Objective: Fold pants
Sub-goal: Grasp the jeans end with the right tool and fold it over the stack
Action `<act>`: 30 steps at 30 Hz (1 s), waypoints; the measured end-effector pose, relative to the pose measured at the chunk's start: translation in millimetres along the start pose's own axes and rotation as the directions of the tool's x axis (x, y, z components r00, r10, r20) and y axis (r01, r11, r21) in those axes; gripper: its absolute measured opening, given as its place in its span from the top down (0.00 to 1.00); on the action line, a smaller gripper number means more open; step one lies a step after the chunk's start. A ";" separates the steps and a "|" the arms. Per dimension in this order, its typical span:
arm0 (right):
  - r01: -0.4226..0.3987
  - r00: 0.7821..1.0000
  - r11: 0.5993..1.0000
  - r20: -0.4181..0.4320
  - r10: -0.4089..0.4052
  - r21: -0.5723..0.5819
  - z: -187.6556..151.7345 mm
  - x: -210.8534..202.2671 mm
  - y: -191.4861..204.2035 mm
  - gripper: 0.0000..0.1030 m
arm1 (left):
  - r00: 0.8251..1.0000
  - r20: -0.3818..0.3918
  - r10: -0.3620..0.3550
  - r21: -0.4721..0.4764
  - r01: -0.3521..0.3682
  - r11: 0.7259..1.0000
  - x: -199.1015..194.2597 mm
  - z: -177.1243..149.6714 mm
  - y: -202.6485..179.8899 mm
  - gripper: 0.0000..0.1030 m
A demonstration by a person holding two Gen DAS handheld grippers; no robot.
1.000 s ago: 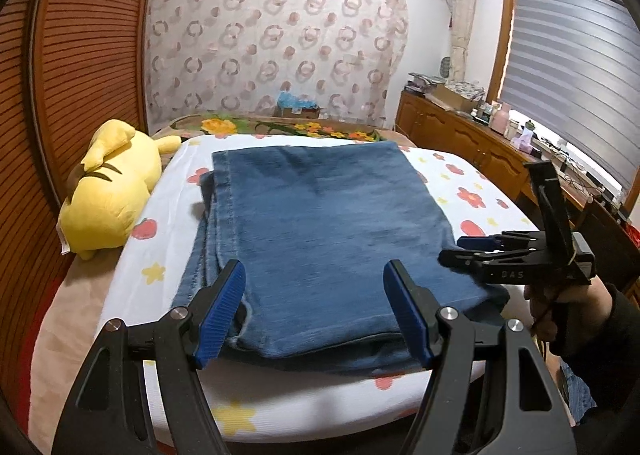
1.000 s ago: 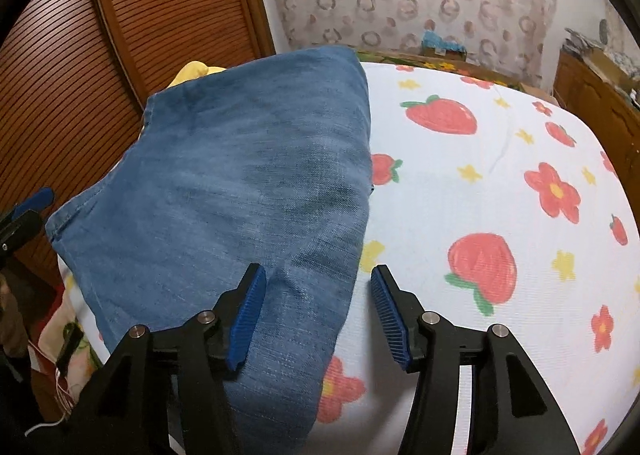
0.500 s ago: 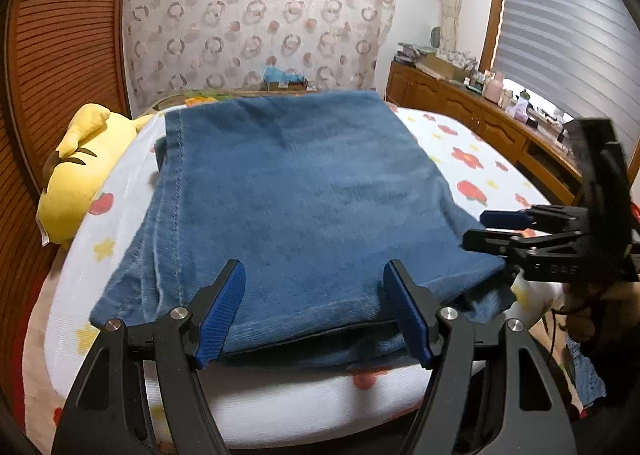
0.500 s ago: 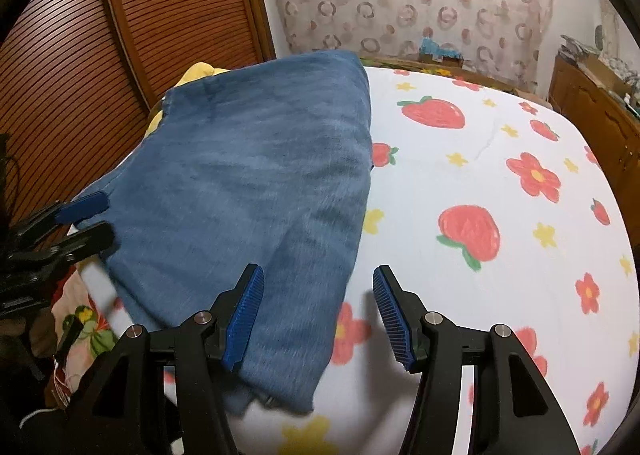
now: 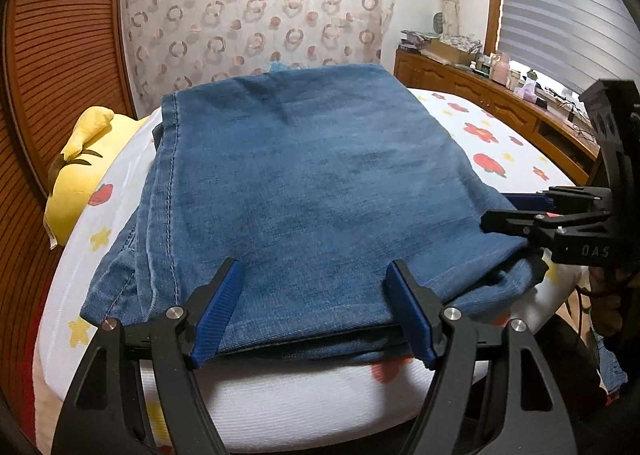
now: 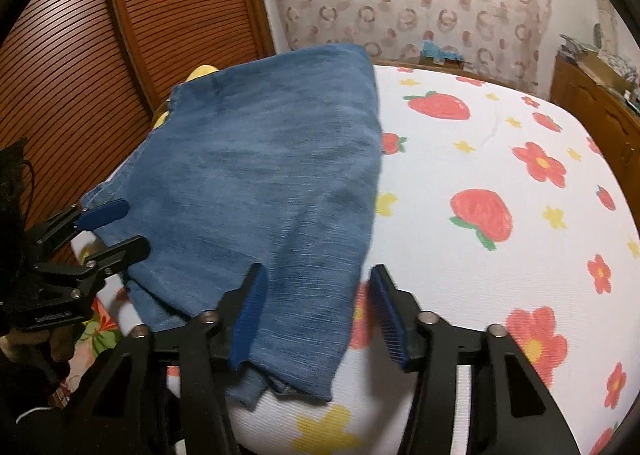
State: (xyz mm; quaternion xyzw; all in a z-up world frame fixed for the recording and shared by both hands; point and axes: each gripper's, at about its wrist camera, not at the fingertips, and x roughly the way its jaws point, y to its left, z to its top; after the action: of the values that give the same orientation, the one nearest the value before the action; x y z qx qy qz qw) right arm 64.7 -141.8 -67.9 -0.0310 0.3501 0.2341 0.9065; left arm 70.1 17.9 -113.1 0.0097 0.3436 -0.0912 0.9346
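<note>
A: Start with the big things. What borders the bed [image 6: 460, 159]?

B: The slatted wooden doors [image 5: 60, 55] run along its left side, with a yellow plush toy [image 5: 78, 179] wedged between them and the mattress. A patterned curtain [image 5: 256, 15] closes the far end, and a wooden cabinet [image 5: 492, 95] lines the right side under the window blind [image 5: 560, 3].

A: And free room?

B: In the right wrist view the whole right half of the strawberry-and-flower sheet lies bare, from the near edge to the far end. The left half is taken.

A: By the jeans [image 5: 316, 191]?

B: Yes. They lie folded in a broad stack on the left part of the bed, far edge near the curtain end, near edge right at the mattress's near rim, with lower layers poking out on the left.

A: The tongs?

B: The left gripper [image 5: 316, 311] stands spread wide at the near edge of the stack, denim between its blue pads [image 5: 218, 311], pads not pressing it. The right gripper [image 6: 316, 315] is closing; the near right corner of the denim lies between its jaws, and its left pad touches the cloth, yet nothing is clamped.

A: What differs from a second ago?

B: The left gripper has come down and closer, so the jeans fill more of its view. The right gripper has slid along the near edge, and its jaws stand narrower than before.
</note>
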 end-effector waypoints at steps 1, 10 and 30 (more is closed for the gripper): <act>-0.011 1.000 1.000 -0.002 0.011 0.001 0.7 0.6 1.3 0.58 | 1.000 0.002 0.001 0.001 -0.001 1.000 0.0 -0.6 0.1 0.27; -0.112 0.992 0.993 0.059 0.110 0.025 12.7 -10.9 3.4 0.90 | 1.000 0.017 -0.001 0.006 0.001 1.000 -0.1 -4.1 1.6 0.27; -0.242 0.950 0.958 0.163 0.266 -0.154 70.3 -30.3 67.8 0.91 | 0.993 0.116 0.010 -0.151 0.008 0.988 -61.3 6.9 65.1 0.27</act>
State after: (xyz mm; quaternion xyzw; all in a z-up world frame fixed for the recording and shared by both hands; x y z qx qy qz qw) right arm 58.5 -78.3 12.0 -0.0239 0.2504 0.3734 0.8929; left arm 40.2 91.3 -71.3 -0.0665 0.2942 -0.0649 0.9512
